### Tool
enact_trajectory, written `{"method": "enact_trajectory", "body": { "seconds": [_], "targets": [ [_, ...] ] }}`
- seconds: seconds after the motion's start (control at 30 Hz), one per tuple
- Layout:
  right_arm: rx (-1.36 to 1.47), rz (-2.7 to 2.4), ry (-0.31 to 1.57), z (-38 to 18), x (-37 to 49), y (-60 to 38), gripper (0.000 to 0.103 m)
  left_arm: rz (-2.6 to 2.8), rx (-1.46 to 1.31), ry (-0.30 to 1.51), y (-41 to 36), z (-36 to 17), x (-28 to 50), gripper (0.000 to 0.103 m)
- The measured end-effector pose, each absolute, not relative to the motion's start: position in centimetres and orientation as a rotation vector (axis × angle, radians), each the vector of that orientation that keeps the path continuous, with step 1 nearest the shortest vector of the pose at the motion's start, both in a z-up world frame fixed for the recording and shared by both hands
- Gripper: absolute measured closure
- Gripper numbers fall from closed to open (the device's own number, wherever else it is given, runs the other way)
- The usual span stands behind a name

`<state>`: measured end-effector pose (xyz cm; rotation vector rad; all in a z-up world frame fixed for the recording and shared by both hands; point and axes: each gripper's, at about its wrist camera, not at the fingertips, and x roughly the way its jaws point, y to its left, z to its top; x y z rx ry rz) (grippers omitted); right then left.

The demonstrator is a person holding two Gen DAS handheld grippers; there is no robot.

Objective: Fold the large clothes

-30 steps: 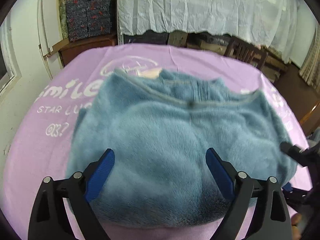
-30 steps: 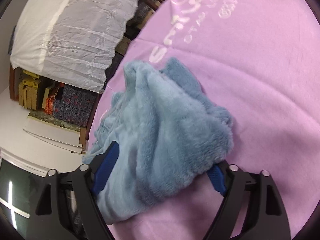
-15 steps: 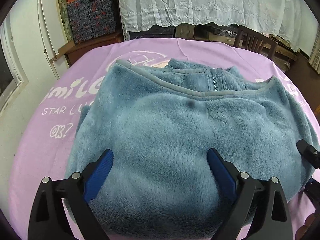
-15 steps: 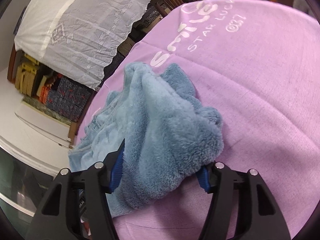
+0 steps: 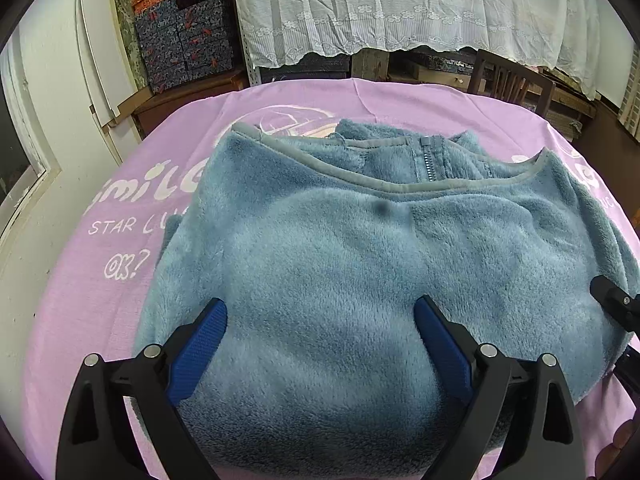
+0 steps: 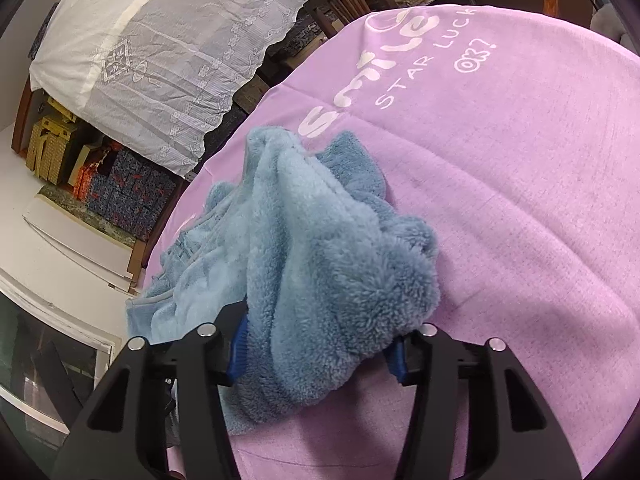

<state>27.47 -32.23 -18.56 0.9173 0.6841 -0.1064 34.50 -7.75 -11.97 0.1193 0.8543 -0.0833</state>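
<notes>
Left gripper (image 5: pixel 320 334) first: its blue-padded fingers (image 5: pixel 198 346) are spread wide, straddling a hump of the blue fleece garment (image 5: pixel 380 264) with fabric bulging up between them, and neither pad looks pressed into the pile, so nothing is pinched there. Over to the right gripper (image 6: pixel 318 354): its jaws are drawn in on a thick bunched wad of the same fleece (image 6: pixel 340 264), the blue pads half buried in the fluff on either side, a firm hold on the garment's edge. In the left wrist view the tip of the right gripper (image 5: pixel 616 306) pokes in at the far right against the fleece's side. The garment lies spread on the pink cloth (image 5: pixel 120 248) covering the table, its grey-trimmed hem (image 5: pixel 360 178) running across the far side and a short zipper (image 5: pixel 430 160) standing just behind that trim. White lettering (image 6: pixel 400 40) reading "smile", "STAR LUCK", "OK?" is printed on the pink cloth on both sides of the fleece. Beyond the table hangs a white lace cloth (image 5: pixel 400 12), with patterned boxes (image 5: pixel 184 44) stacked to the left and a dark wooden chair (image 5: pixel 512 80) on the right.
</notes>
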Motion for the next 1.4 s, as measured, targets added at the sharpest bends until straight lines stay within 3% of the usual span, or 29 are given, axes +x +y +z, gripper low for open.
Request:
{"method": "enact_trajectory", "body": {
  "seconds": [0.1,0.27,0.7,0.93,1.07,1.23,1.4],
  "targets": [
    [0.953,-0.091,0.678,-18.7,27.4,-32.8,0.051,-0.102,0.074,0.851,-7.0,-10.8,34.2,0.015],
    [0.942,-0.093,0.678,-18.6,27.4,-32.6,0.050,-0.070,0.081,0.787,-6.4,-9.4,33.9,0.015],
    [1.109,0.013,0.719,-19.1,27.1,-35.1,0.048,-0.055,0.019,0.879,-3.6,-11.4,36.5,0.014],
    [1.201,0.070,0.716,-19.5,26.9,-37.3,0.048,-0.068,0.010,0.786,-3.1,-8.7,36.0,0.017],
    [1.155,0.057,0.725,-19.1,27.4,-37.8,0.048,0.003,-0.006,0.861,-2.2,-10.4,38.4,0.017],
    [1.072,-0.058,0.692,-18.6,27.1,-40.2,0.047,0.000,-0.081,0.933,0.0,-12.8,40.2,0.005],
    [1.125,0.007,0.706,-19.0,27.0,-40.3,0.047,-0.005,-0.091,0.931,0.5,-12.1,39.4,0.008]
  ]
}}
